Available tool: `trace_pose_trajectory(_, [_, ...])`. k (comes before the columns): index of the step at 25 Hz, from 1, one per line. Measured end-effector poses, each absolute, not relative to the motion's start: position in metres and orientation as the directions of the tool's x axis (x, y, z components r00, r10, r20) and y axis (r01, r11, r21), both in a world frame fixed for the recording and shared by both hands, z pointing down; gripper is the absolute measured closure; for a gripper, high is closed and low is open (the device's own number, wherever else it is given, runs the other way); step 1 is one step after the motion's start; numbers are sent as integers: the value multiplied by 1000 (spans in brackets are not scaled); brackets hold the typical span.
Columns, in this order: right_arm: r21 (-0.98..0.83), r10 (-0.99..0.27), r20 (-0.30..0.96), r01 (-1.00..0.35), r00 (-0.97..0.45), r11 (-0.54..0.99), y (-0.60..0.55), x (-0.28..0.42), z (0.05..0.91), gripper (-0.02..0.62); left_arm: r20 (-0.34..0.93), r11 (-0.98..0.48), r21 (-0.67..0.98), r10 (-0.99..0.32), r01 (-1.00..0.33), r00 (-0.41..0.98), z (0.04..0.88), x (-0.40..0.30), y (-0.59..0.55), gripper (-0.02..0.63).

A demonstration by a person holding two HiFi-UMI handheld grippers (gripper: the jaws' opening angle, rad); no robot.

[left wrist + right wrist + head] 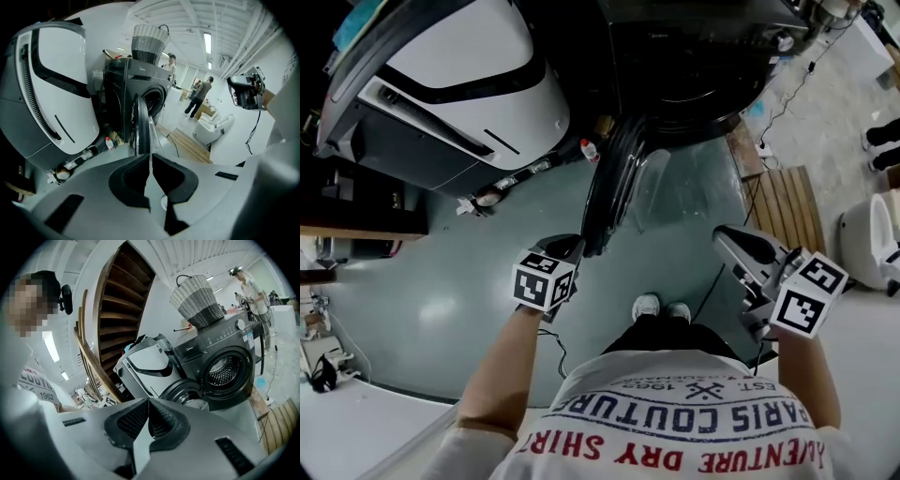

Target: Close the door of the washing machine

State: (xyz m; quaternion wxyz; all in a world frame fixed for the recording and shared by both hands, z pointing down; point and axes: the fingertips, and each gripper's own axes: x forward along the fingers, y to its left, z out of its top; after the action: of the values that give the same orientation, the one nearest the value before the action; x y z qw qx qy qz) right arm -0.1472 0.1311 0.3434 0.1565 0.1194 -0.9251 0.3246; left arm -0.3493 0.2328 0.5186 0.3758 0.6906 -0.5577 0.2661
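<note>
Right gripper view: washing machine [220, 357] door [180, 391] open, drum [224, 372] bare, basket [197, 301] on top; left gripper [150, 158] and right gripper [148, 403] fingers pressed together, empty.

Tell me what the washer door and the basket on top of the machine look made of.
Door: a dark, glossy ring, probably plastic, around a clear domed centre that glints, likely glass. Basket: woven strands are visible, pale striped above and dark below; it could be wicker or a plastic weave, and the look alone doesn't settle it.

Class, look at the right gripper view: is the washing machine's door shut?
No: the door stands swung open beside the washing machine, and the drum shows through the opening.
</note>
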Motion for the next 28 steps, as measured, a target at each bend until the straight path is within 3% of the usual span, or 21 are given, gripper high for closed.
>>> trace_pose_trajectory(4, [-567, -120, 378, -332, -918, 754, 132, -145, 349, 572, 812, -100, 195, -542, -976, 218, 541, -358, 229, 576])
trace_pose_trajectory(5, [-568, -119, 383, -335, -916, 751, 134, -143, 350, 572, 818, -98, 199, -531, -975, 220, 547, -359, 228, 555])
trace_pose_trajectory(7, [-571, -117, 396, -344, -911, 746, 136, -139, 355, 572, 835, -90, 212, -502, -973, 228, 560, -361, 227, 432])
trace_pose_trajectory(14, [-580, -111, 432, -370, -895, 726, 140, -129, 370, 572, 829, -137, 249, -482, -959, 284, 589, -360, 215, 334])
trace_pose_trajectory(19, [-580, -108, 455, -386, -884, 717, 143, -125, 377, 572, 816, -167, 283, -476, -944, 329, 598, -352, 208, 309])
trace_pose_trajectory(28, [-581, -104, 468, -394, -877, 712, 143, -123, 383, 572, 808, -155, 286, -492, -946, 325, 603, -342, 199, 328])
